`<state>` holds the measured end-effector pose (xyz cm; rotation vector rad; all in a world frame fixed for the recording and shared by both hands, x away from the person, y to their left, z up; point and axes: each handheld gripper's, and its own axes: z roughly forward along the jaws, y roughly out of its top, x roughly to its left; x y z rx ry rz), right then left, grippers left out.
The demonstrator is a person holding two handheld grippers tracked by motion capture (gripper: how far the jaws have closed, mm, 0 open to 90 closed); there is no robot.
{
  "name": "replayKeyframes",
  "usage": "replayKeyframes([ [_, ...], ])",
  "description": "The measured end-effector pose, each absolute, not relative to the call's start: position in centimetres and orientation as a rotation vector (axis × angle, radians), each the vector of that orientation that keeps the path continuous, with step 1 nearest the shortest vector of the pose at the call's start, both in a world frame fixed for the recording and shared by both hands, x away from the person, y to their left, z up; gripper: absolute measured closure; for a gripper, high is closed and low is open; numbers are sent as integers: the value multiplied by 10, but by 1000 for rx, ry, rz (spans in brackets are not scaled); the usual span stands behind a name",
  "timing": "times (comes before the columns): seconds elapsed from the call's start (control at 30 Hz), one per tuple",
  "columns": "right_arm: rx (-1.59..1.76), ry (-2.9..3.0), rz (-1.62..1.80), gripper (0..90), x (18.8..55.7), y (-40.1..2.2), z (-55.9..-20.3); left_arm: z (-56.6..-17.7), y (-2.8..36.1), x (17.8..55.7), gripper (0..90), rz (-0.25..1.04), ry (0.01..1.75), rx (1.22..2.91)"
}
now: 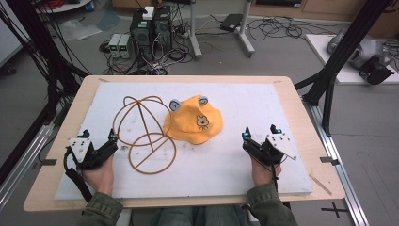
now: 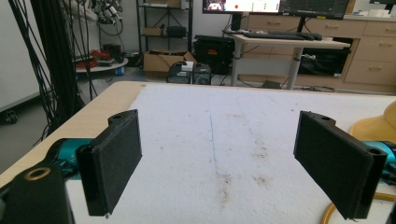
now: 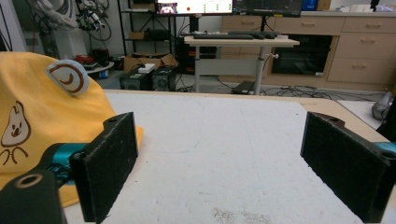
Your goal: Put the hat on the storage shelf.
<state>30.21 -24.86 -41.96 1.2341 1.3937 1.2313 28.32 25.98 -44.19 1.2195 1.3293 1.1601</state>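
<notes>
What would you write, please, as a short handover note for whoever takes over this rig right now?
Left claw: open, holding nothing, resting at the white mat's near left, just beside the wire hat frame.
Right claw: open, holding nothing, at the near right, clear of the yellow hat.
Hat lies mid-mat, its brim overlapping the frame's right side.
Done: nothing gripped so far.
Left: probably grip hat and frame, then fit the hat over the frame.

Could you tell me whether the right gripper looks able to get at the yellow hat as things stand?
Probably yes. The right gripper is open, and only bare white mat lies between it and the yellow hat. The wire frame sits on the hat's far side.
</notes>
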Motion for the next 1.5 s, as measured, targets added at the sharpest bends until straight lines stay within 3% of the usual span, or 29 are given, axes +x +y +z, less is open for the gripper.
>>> replayKeyframes([
  [0.87, 1202, 1433, 1341, 107, 310, -236, -396, -448, 258, 285, 154, 1155, 1340, 1242],
  [1.17, 1128, 1574, 1422, 107, 333, -195, -372, -447, 260, 284, 154, 1151, 1338, 1230],
  [1.5, 1067, 1771, 1379, 107, 366, -135, -383, -445, 265, 281, 153, 1151, 1345, 1213],
])
